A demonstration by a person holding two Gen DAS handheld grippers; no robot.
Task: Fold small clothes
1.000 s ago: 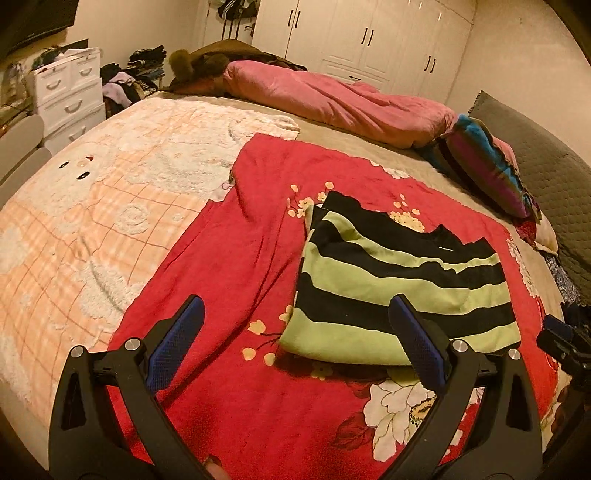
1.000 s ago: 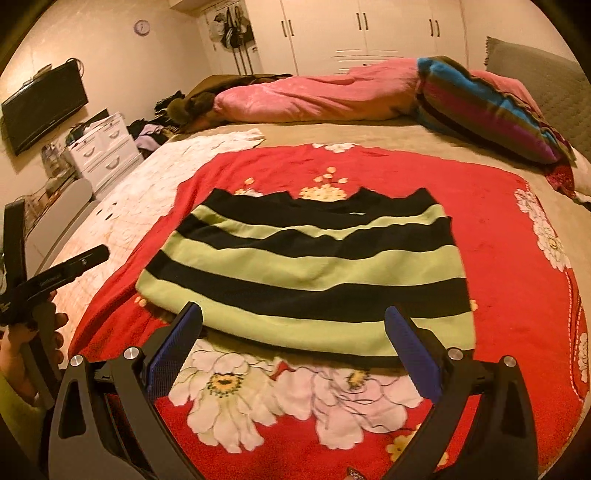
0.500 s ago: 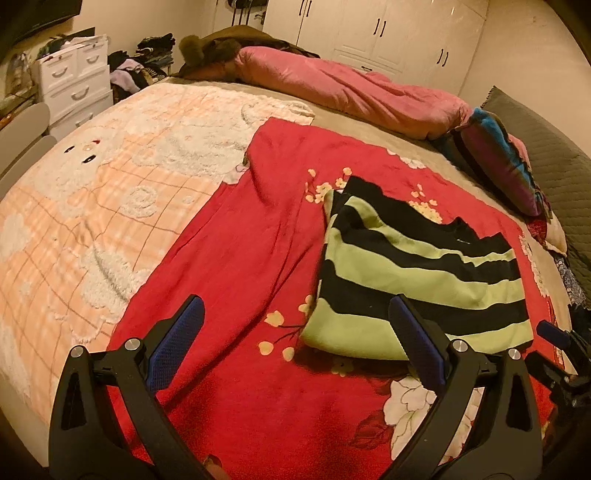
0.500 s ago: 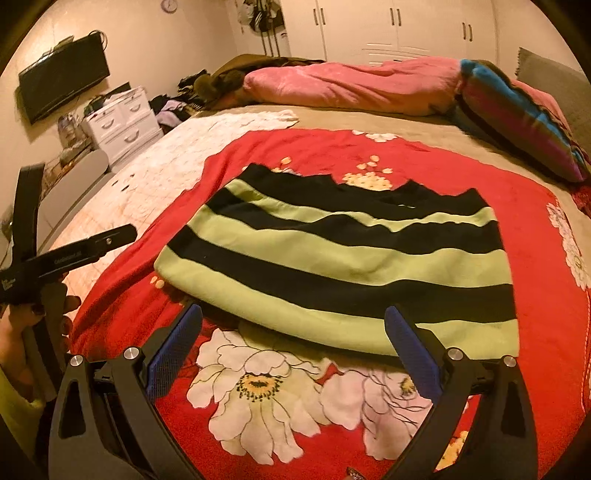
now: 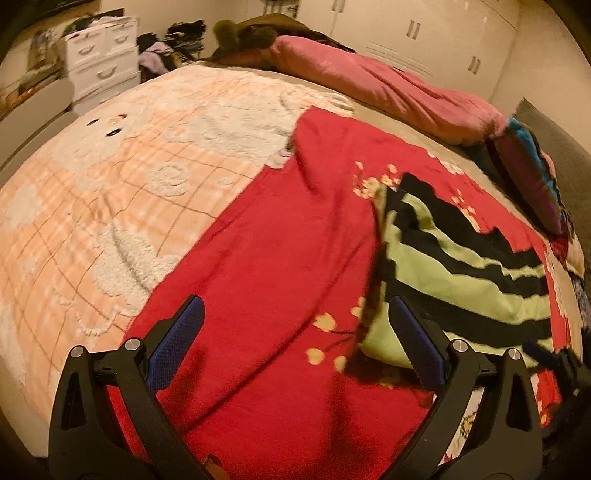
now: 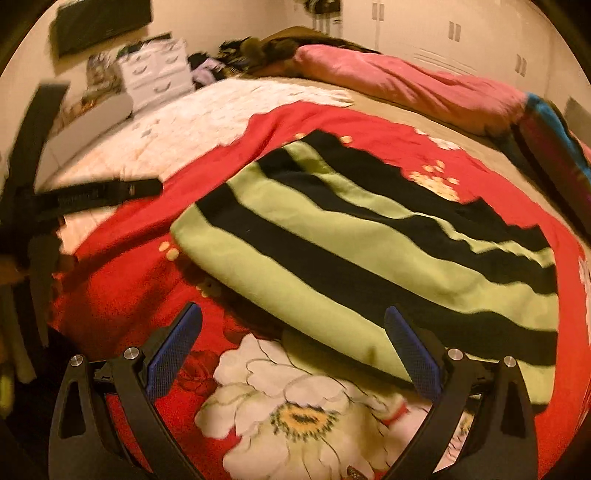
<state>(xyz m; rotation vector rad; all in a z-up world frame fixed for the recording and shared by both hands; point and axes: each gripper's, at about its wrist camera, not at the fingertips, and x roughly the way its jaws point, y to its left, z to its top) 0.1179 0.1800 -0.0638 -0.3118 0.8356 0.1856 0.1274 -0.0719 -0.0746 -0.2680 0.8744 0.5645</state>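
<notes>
Hovering low over the bed, left gripper with blue-padded fingers spread wide and gripping nothing, above the red floral blanket. Hovering likewise, right gripper with its blue-padded fingers wide apart and empty, above a big white flower printed on that blanket. Lying folded flat on the red blanket just beyond both pairs of fingers, green-and-black striped knit garment, its near green hem partly hidden behind the right finger in each view; appearing to the right of the left gripper in the left wrist view and straight ahead of the right gripper. Showing at the left edge of the right wrist view, blurred black frame of the left gripper, well apart from the garment. Spreading left of the red blanket, peach-and-white checked fleece blanket with a bear face. Lying farther back across the bed, rumpled pink quilt, with a multicoloured striped pillow at the right. Standing beyond the bed on the left, white plastic drawer unit; lining the far wall, white wardrobe doors. Hanging on the left wall, dark flat screen.
</notes>
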